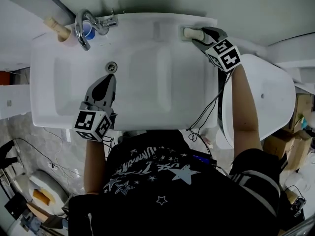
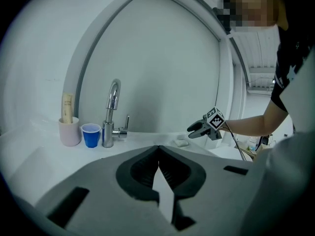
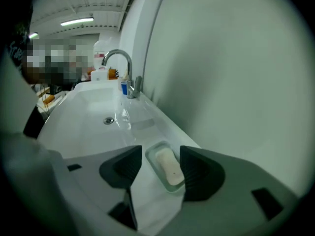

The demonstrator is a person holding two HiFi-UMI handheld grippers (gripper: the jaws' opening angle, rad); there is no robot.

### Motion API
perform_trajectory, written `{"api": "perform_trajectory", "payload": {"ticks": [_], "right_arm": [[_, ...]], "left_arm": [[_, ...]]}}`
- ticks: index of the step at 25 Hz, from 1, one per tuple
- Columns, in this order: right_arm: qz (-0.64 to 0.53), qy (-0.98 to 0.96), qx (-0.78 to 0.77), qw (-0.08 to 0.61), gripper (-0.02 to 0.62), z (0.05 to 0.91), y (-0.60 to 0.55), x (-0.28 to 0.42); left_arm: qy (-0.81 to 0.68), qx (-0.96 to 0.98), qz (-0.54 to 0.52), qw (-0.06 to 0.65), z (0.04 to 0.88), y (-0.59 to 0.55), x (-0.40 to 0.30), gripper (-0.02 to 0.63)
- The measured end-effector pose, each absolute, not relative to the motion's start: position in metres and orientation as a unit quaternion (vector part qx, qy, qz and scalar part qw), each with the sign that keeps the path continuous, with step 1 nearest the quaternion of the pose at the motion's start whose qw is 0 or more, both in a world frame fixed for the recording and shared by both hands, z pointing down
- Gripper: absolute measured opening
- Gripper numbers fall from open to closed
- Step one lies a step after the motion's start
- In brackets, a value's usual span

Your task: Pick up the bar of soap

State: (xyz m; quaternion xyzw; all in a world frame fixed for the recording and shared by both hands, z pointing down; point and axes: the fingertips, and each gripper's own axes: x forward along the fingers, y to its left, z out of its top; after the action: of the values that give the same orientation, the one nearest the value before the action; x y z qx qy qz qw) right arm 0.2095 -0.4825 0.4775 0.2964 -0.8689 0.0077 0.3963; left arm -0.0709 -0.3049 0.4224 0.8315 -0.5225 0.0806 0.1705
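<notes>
We judge the task as barely begun: the approach is made, but the grasp and the lift are both still to come.

The bar of soap (image 3: 170, 168) lies flat in its clear soap dish (image 3: 150, 157), which sits on the back rim of the sink (image 1: 142, 87), at the sink's right rear corner. Nothing has raised it; it rests fully in the dish.

Our right tool (image 3: 161, 162) hangs low over that corner of the sink with its jaws apart, roughly half open, one on each side of the dish. The soap shows in the gap between them, but neither jaw touches it, so we hold nothing there yet. The jaws also seem to bracket the dish as much as the bar, so closing on the soap alone may need a finer line-up.

Our left tool (image 2: 158, 155) sits over the sink's front edge, just short of the drain (image 1: 111, 66), its jaws together and empty. It has no part in the job at present.

At the sink's left rear corner, well apart from the soap, stand the tap (image 1: 83, 29), a blue cup (image 2: 90, 134) and a pink tumbler (image 2: 70, 132).

What is left for us: bring the right tool down around the bar, close on it, and lift it clear of the dish.
</notes>
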Motion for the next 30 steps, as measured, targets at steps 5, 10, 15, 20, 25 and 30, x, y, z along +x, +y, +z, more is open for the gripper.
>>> {"api": "perform_trajectory", "payload": {"ticks": [5, 10, 15, 20, 25, 30], "right_arm": [[-0.034, -0.848, 0.222, 0.48, 0.247, 0.506, -0.502, 0.211], [-0.089, -0.812, 0.151, 0.556, 0.222, 0.529, -0.51, 0.211], [-0.094, -0.792, 0.115, 0.592, 0.21, 0.552, -0.515, 0.21], [-0.097, -0.769, 0.078, 0.627, 0.202, 0.567, -0.515, 0.21], [-0.098, -0.752, 0.064, 0.649, 0.193, 0.576, -0.517, 0.207], [-0.093, -0.74, 0.062, 0.663, 0.189, 0.581, -0.518, 0.2]], "left_arm": [[-0.534, 0.822, 0.092, 0.178, 0.43, -0.309, -0.077, 0.009], [-0.543, 0.812, 0.098, 0.191, 0.44, -0.31, -0.083, 0.009], [-0.547, 0.806, 0.102, 0.202, 0.45, -0.312, -0.087, 0.009], [-0.554, 0.8, 0.1, 0.208, 0.452, -0.31, -0.084, 0.009], [-0.561, 0.793, 0.1, 0.214, 0.454, -0.304, -0.087, 0.009], [-0.566, 0.79, 0.099, 0.214, 0.459, -0.3, -0.09, 0.009]]}}
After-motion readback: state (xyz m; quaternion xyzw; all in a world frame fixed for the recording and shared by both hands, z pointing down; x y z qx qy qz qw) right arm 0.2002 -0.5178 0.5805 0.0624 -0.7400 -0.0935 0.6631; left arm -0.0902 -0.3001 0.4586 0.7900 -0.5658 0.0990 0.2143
